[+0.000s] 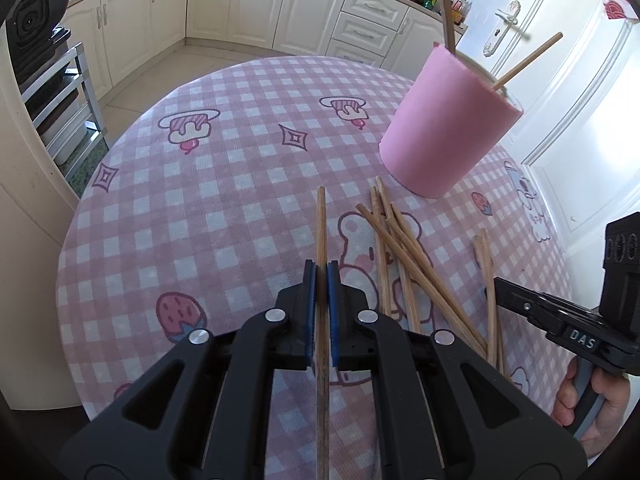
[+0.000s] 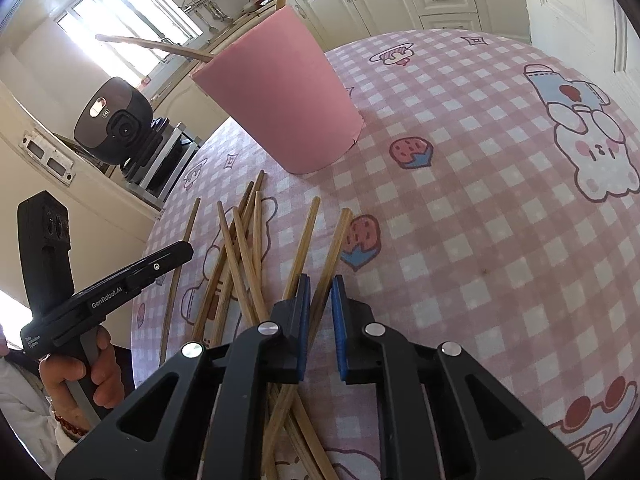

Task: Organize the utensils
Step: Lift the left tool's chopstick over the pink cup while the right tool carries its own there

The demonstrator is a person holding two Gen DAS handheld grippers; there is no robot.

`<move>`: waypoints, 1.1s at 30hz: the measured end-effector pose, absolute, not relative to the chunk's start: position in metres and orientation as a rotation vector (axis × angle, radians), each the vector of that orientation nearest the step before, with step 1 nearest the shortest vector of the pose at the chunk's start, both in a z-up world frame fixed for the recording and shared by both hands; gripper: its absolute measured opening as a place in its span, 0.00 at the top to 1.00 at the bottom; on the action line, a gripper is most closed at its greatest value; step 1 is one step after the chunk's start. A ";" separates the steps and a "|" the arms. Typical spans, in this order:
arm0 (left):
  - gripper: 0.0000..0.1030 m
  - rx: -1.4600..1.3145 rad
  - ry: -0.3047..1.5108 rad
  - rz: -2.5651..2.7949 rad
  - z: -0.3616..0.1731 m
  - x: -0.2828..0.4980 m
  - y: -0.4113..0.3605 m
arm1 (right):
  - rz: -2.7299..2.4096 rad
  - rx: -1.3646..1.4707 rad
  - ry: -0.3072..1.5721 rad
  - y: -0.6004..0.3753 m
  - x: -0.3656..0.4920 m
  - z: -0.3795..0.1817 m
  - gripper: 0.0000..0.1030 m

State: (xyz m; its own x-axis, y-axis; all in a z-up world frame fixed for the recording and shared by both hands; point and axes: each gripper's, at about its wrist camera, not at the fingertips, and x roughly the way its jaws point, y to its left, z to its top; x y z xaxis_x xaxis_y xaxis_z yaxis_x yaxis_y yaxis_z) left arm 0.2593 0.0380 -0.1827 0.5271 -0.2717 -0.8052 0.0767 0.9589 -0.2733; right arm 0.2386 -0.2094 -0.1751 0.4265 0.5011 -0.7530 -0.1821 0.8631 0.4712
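A pink cup [image 1: 444, 120] stands on the checked tablecloth with two wooden chopsticks [image 1: 528, 62] sticking out of it; it also shows in the right wrist view [image 2: 280, 100]. My left gripper [image 1: 321, 276] is shut on one chopstick [image 1: 321, 224] that points forward over the table. Several loose chopsticks [image 1: 404, 256] lie in a crossed pile right of it, also seen in the right wrist view [image 2: 240, 256]. My right gripper [image 2: 320, 292] is open, its blue pads on either side of a chopstick [image 2: 336, 248] at the pile's right edge.
The round table [image 1: 224, 200] carries a pink checked cloth with cartoon prints. Cream kitchen cabinets [image 1: 260, 4] stand behind it, a white door [image 1: 560, 80] to the right. A dark appliance [image 2: 112, 120] on a metal rack stands left of the table.
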 end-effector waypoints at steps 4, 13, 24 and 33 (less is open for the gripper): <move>0.94 -0.226 0.979 -0.215 -0.174 0.256 0.044 | 0.422 0.327 1.003 -0.211 0.235 -0.161 0.94; 0.94 -0.249 0.897 -0.253 -0.137 0.237 0.047 | 0.458 0.284 0.869 -0.205 0.223 -0.109 0.94; 0.94 -0.223 0.749 -0.316 -0.070 0.203 0.036 | 0.515 0.167 0.669 -0.180 0.198 -0.034 0.95; 0.94 -0.187 0.671 -0.359 -0.030 0.188 0.020 | 0.542 0.143 0.583 -0.171 0.186 -0.004 0.95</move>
State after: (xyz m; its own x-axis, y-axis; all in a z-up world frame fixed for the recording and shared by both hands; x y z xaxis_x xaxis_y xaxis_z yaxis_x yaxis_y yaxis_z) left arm 0.1882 0.0197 -0.0302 0.7251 -0.3833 -0.5722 0.2643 0.9221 -0.2828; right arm 0.1856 -0.1710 -0.0040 0.6999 0.5243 -0.4851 -0.4454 0.8513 0.2774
